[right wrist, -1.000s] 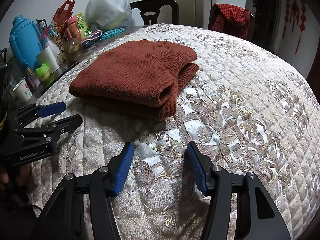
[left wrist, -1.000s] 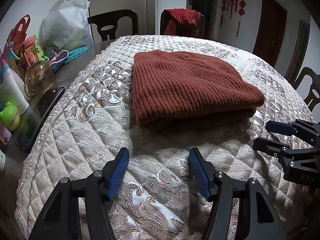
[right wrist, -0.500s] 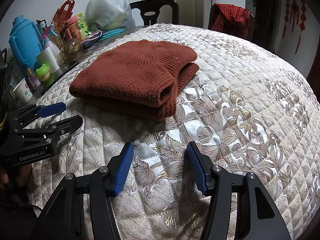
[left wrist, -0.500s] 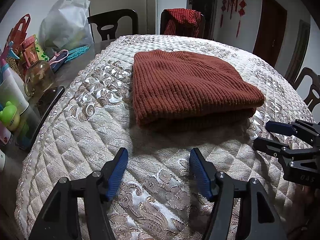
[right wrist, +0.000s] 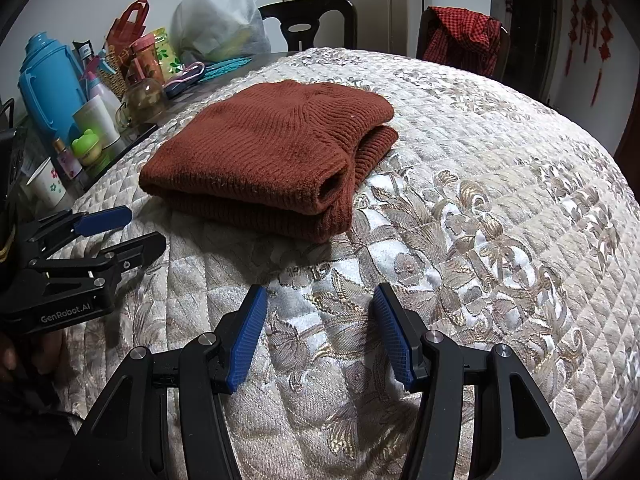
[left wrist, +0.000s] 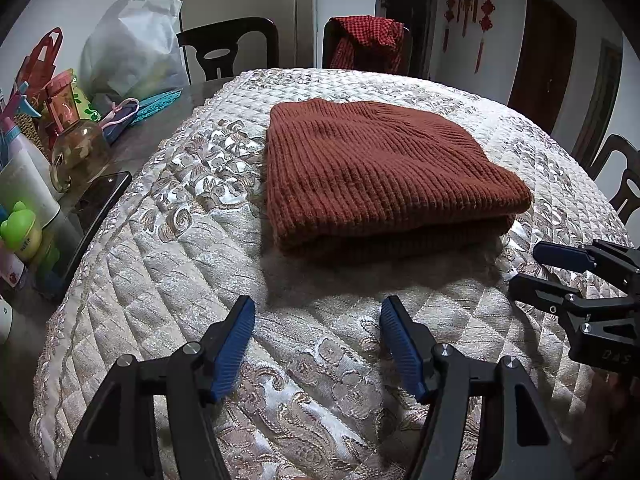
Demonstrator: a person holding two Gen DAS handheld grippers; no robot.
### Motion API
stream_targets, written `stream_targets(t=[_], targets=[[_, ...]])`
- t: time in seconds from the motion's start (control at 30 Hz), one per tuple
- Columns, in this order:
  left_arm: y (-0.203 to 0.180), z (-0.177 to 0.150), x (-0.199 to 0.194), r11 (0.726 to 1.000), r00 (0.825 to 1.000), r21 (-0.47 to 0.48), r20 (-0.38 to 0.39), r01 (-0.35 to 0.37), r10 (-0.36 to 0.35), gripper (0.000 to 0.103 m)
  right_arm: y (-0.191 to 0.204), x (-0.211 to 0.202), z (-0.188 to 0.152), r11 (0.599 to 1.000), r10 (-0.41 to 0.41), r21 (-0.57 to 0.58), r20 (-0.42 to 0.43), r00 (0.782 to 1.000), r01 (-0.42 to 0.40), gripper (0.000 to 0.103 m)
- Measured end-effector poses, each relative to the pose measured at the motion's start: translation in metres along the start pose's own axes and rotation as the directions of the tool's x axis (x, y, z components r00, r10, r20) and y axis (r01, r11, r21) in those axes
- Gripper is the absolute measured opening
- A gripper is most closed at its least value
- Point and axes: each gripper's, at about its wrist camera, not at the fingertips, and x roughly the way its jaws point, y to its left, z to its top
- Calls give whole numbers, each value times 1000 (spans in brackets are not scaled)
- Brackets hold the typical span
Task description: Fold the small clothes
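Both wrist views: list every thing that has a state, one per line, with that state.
Rust-brown ribbed knit sweater: folded into a layered rectangle, flat on the quilt, untouched.
Left gripper: fingers open, empty, short of the sweater.
Right gripper: fingers open, empty, short of the sweater.
Cream quilted floral cover: spread flat under the sweater.
Red checked cloth: draped over a chair back.
Blue plastic thermos jug: upright, lid on.
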Motion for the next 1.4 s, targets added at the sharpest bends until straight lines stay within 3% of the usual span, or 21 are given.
stream_targets(t=[1.4], targets=[[1, 0, 0, 1000, 1000, -9, -6, -9, 9, 74, -1, 0, 0, 1000, 3, 1, 0, 1000, -3, 56]])
